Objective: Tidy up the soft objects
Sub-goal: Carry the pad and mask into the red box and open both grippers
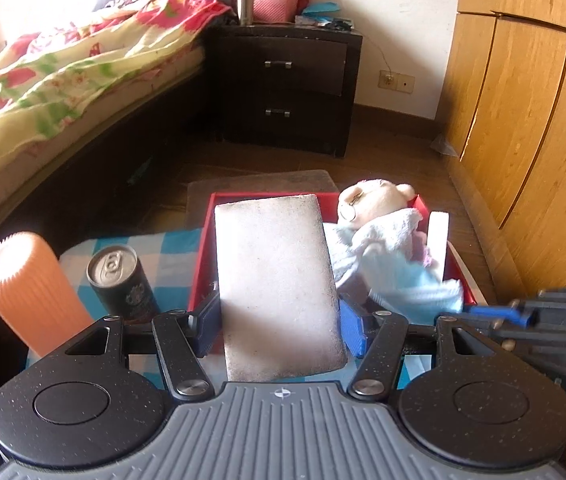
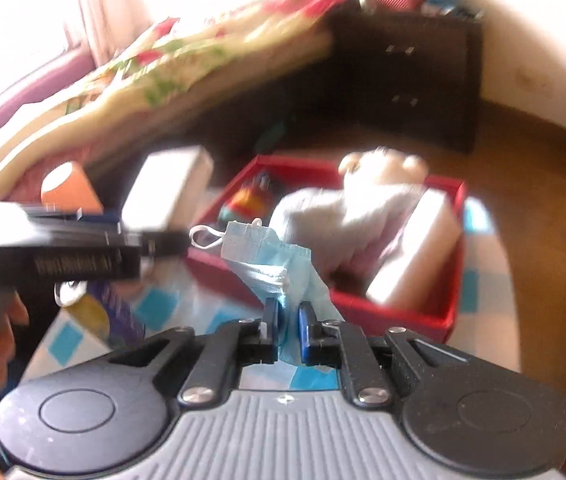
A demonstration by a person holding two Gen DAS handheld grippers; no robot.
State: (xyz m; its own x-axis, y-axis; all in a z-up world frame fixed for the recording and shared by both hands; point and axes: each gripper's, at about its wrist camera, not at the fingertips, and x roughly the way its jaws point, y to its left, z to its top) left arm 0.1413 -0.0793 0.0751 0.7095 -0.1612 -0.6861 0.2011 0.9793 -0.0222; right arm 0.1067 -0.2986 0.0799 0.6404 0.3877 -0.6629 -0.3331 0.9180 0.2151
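Observation:
My left gripper (image 1: 279,316) is shut on a white sponge block (image 1: 279,280), held upright above the near left part of the red box (image 1: 202,256). In the box lie a plush bear (image 1: 375,196), a white towel (image 1: 391,232) and a white foam block (image 2: 415,256). My right gripper (image 2: 287,320) is shut on a light blue face mask (image 2: 267,252), which hangs crumpled over the box's near wall (image 2: 403,316). A small colourful toy (image 2: 247,200) lies at the back left of the box. The right wrist view is blurred.
An orange ribbed cup (image 1: 31,292) and a black drink can (image 1: 123,280) stand left of the box on a blue-and-white checked cloth (image 1: 175,248). A bed (image 1: 63,80) runs along the left, a dark nightstand (image 1: 283,88) stands behind, and a wooden wardrobe (image 1: 523,120) is on the right.

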